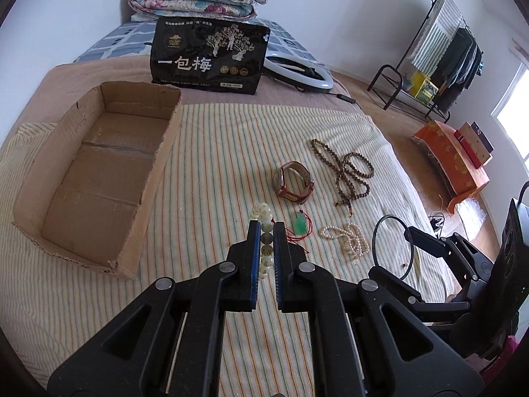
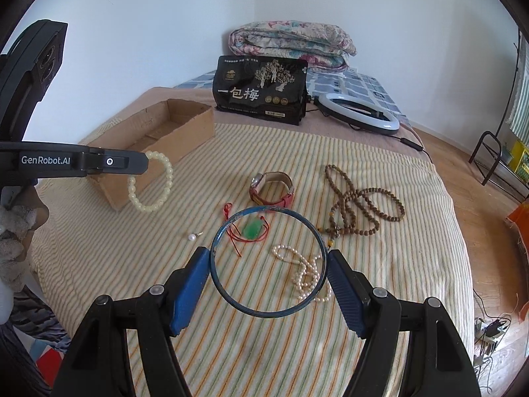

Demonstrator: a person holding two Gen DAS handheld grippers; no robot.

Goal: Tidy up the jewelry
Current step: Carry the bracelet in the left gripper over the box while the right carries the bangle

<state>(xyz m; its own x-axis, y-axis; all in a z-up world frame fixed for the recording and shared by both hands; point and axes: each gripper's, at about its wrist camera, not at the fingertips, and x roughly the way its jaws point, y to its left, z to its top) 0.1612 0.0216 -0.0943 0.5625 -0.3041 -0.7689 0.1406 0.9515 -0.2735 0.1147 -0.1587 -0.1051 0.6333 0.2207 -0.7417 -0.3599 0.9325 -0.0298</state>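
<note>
Bed (image 1: pixel 231 165) carries an empty cardboard box (image 1: pixel 99 172) at far left. Left hand-held gripper (image 1: pixel 266 228) is clamped on a pale bead bracelet (image 1: pixel 264 211); right hand-held gripper (image 2: pixel 268 264) holds a blue bangle (image 2: pixel 268 218), jaws wide. Both look lifted, so next they likely carry to the box.

Black angular linkage on the left hand-held gripper (image 1: pixel 266 231), silver rivets, blue ribbed pads (image 2: pixel 190 284), white "GenRobot.AI" lettering on its side.
</note>
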